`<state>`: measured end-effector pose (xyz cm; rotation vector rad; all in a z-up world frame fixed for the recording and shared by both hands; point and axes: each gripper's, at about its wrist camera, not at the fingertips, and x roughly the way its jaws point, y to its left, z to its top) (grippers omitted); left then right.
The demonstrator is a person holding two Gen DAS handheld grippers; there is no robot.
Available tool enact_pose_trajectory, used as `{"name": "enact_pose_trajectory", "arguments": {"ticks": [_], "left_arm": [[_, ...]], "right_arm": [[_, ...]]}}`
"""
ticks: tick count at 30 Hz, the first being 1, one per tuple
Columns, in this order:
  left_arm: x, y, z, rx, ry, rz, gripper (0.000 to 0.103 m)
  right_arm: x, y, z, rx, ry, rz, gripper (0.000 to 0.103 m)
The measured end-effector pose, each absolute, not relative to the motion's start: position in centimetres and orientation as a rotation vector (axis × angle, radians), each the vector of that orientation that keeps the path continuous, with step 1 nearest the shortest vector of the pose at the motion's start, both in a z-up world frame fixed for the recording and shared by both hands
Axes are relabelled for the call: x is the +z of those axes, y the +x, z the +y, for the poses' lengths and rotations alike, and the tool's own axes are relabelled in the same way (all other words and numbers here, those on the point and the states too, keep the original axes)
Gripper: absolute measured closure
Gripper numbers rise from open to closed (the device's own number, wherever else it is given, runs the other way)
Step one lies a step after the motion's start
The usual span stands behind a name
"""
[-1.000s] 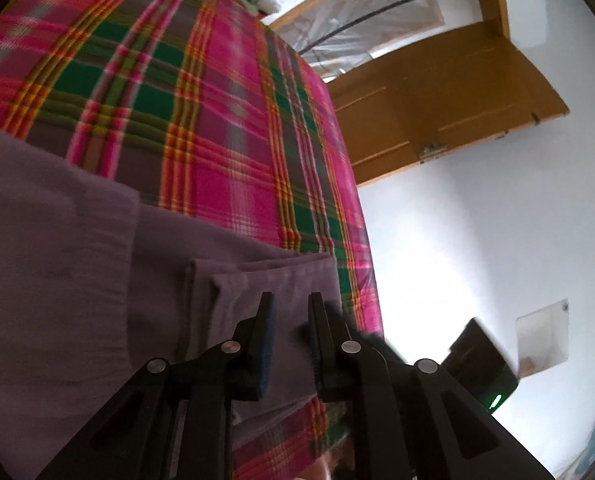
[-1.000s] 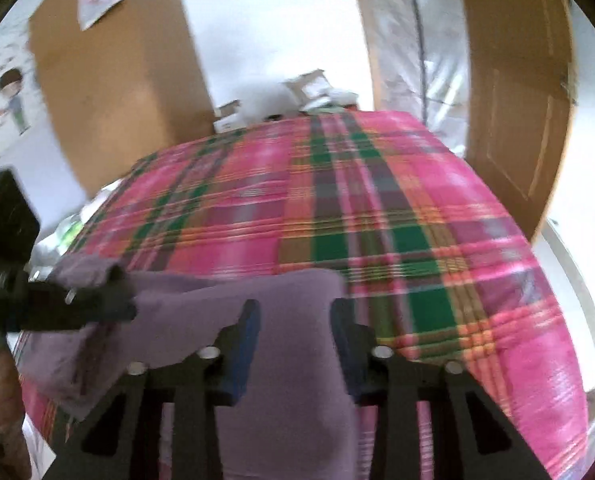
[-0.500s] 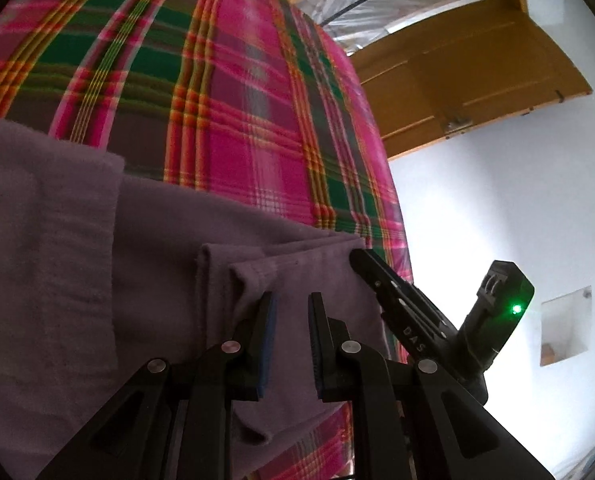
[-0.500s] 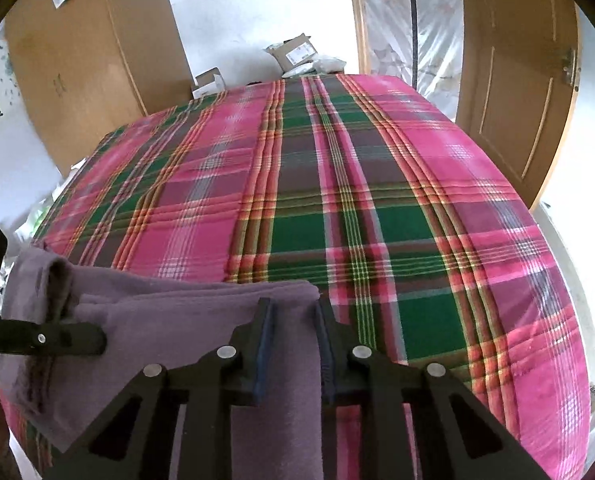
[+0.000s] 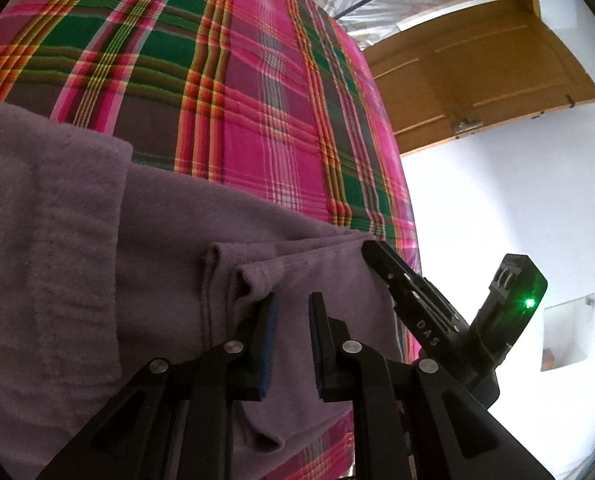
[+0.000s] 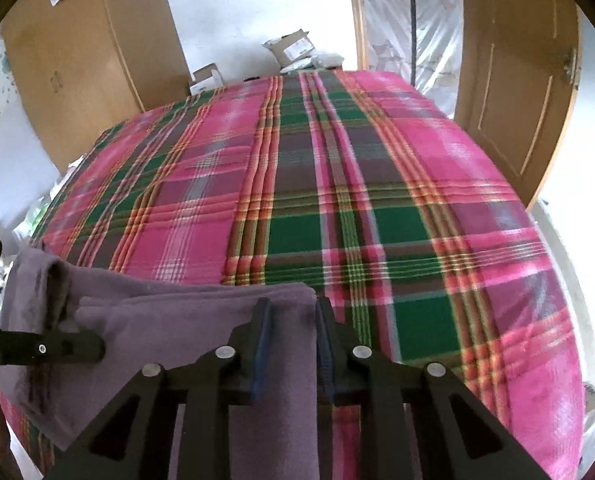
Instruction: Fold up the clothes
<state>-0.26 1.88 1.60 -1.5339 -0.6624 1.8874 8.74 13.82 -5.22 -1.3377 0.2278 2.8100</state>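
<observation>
Both my claws pinch the cloth [image 5: 169, 240] at its near edge: left claw [image 5: 293, 304] mid-fold, right claw [image 6: 291, 308] on the corner, long axis running between them

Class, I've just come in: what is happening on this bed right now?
A person is folding a purple garment on a bed with a pink plaid cover, with a gripper in each hand. The left gripper sits at a folded edge of the garment; the right gripper is at its corner. Both sets of jaws are narrowly apart with cloth between them, so whether they are clamped is unclear. The garment lies partly folded near the bed's edge.
</observation>
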Motion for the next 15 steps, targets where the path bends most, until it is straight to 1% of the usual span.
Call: {"name": "enact_pose_trajectory", "arguments": {"ticks": [5,15], "left_arm": [[1.6,0.1,3.2,1.918,-1.531,-0.613,0.087],[4.1,2.3,0.9,1.968,-1.439,-0.657,0.087]], "right_arm": [[-3.4,12.2,11.5,2.948,-1.263,0.213,0.081],[-4.4,14.7,4.1,3.112,-1.342,0.072,0.081]]}}
